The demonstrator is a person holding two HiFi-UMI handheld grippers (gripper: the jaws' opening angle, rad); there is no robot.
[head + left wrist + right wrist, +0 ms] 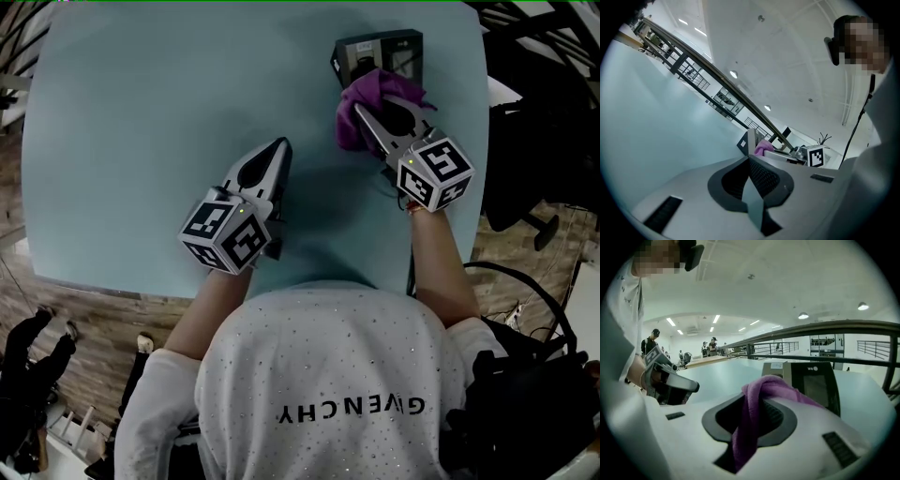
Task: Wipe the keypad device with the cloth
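Note:
The dark keypad device [378,56] stands at the far right of the pale blue table [141,122]; its screen [816,386] faces my right gripper. My right gripper [359,111] is shut on the purple cloth [367,101], which bunches against the device's near side. In the right gripper view the cloth [752,420] hangs out between the jaws. My left gripper [281,148] rests low over the table's middle, shut with nothing in it. From the left gripper view the device [746,143] and cloth [762,148] show small in the distance.
A black chair [534,150] and cables [525,300] lie off the table's right edge. Wooden floor [56,309] shows at the left. People stand far off in the right gripper view [649,344]. A railing [825,329] runs behind the table.

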